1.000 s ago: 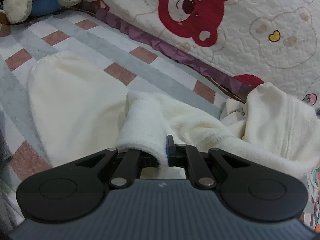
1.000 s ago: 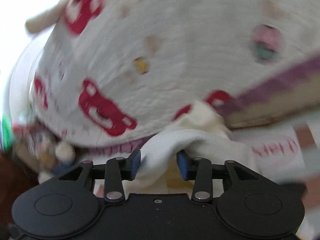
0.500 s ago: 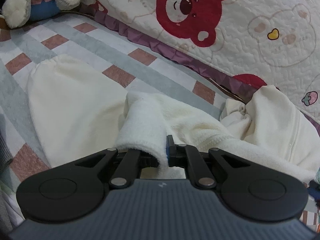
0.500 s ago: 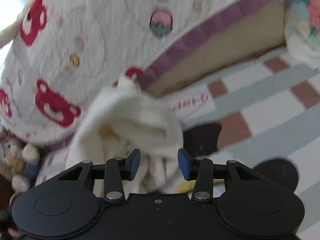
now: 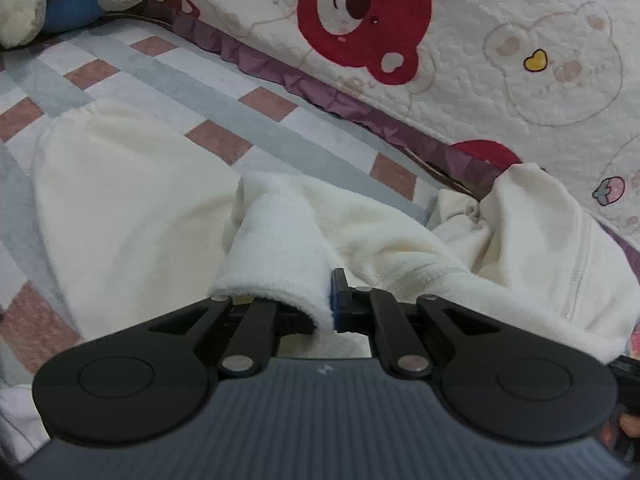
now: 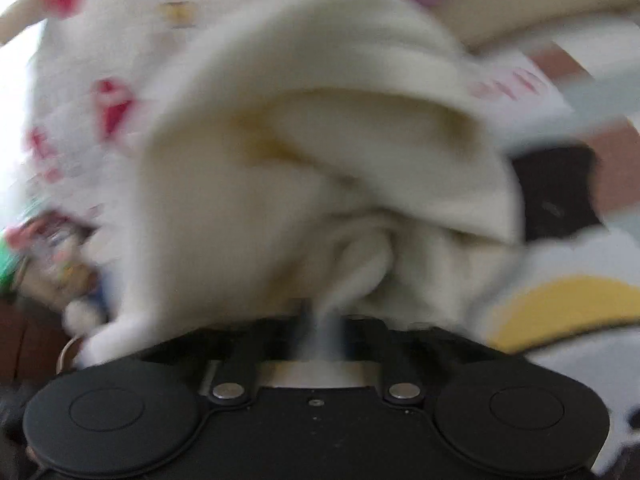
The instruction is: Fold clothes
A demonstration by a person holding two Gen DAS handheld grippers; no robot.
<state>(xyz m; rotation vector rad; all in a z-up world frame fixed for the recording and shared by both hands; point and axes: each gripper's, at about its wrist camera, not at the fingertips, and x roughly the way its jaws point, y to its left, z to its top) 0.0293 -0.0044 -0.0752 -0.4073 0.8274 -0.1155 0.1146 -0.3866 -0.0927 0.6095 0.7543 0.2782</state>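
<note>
On the checked bedsheet [image 5: 224, 112], a cream fleece garment [image 5: 132, 216] lies partly spread, flat toward the left and bunched toward the right, where it rises against a quilt [image 5: 500, 40] printed with red bears. Near the camera, the left gripper [image 5: 331, 312] is closed tight on a rolled edge of the garment, the fabric draping over its left finger. A stuffed toy [image 5: 24, 8] sits at the far left. Through the right wrist camera, heavily blurred, the right gripper [image 6: 320, 332] has its jaws pinched together on a twisted fold of the same garment [image 6: 280, 152], which fills most of that view.
</note>
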